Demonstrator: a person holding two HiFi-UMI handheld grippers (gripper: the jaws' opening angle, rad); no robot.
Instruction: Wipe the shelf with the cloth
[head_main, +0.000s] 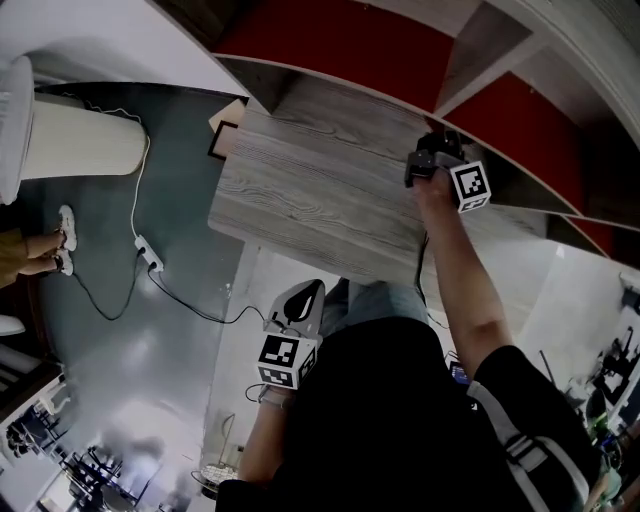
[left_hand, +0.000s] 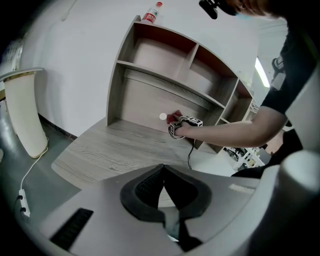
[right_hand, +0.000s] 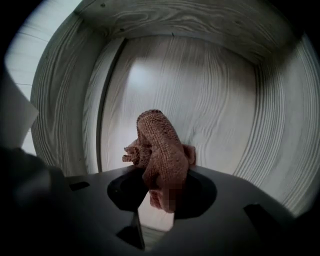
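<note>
Bottle (left_hand: 152, 13), white power strip (head_main: 148, 254), floor (head_main: 150, 380)

Left gripper (left_hand: 162, 171) jaws together, facing the shelf (left_hand: 150, 100).

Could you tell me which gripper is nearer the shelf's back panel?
Right. The right gripper, shut on the red cloth, is inside the shelf facing its back panel; the left gripper hangs low, off the desk's front edge.

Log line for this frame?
right claw: shut on cloth, inside shelf | left claw: shut, empty, away from shelf
</note>
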